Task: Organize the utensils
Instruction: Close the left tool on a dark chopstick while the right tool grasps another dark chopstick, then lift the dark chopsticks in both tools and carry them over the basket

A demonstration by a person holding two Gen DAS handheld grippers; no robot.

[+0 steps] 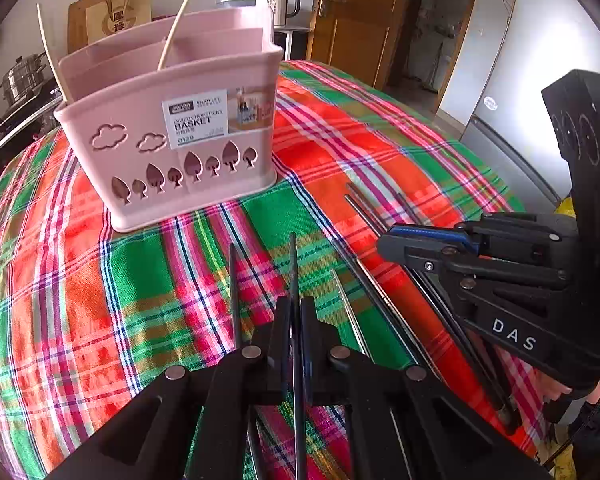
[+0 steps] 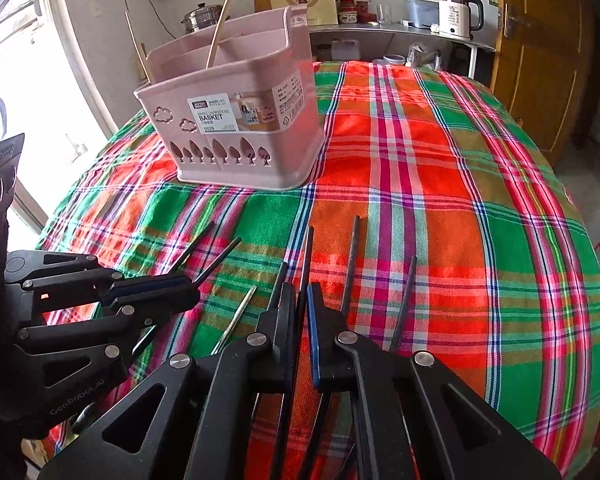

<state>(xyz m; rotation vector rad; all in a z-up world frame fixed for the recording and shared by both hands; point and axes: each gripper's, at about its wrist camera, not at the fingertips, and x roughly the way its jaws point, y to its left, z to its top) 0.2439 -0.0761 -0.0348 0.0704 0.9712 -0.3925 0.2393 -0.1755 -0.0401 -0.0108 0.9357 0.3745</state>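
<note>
Nearest the left wrist camera, the left gripper (image 1: 296, 312) has its fingers pressed shut on 1 dark chopstick (image 1: 293, 264), which runs straight out toward 12 o'clock. In the right wrist view, the right gripper (image 2: 300, 300) likewise appears closed on a dark chopstick (image 2: 307, 256), though the gap there looks slightly wider, so that grip is less certain.

Judging by the task, the step in hand is carrying each stick to the pink basket (image 1: 172, 120). To do it well, each stick should be lifted clear of the plaid cloth (image 1: 100, 280), tipped upright, and lowered tip-first into 1 compartment, beside the 2 pale chopsticks (image 1: 182, 16) already leaning inside. A tilted entry risks catching the rim.

From the left fingers, the basket stands well apart at about 11 o'clock; from the right fingers, also near 11 o'clock. Several loose dark chopsticks (image 2: 352, 260) and a thin metal one (image 1: 350, 312) lie on the desk just beside both grippers.
</note>
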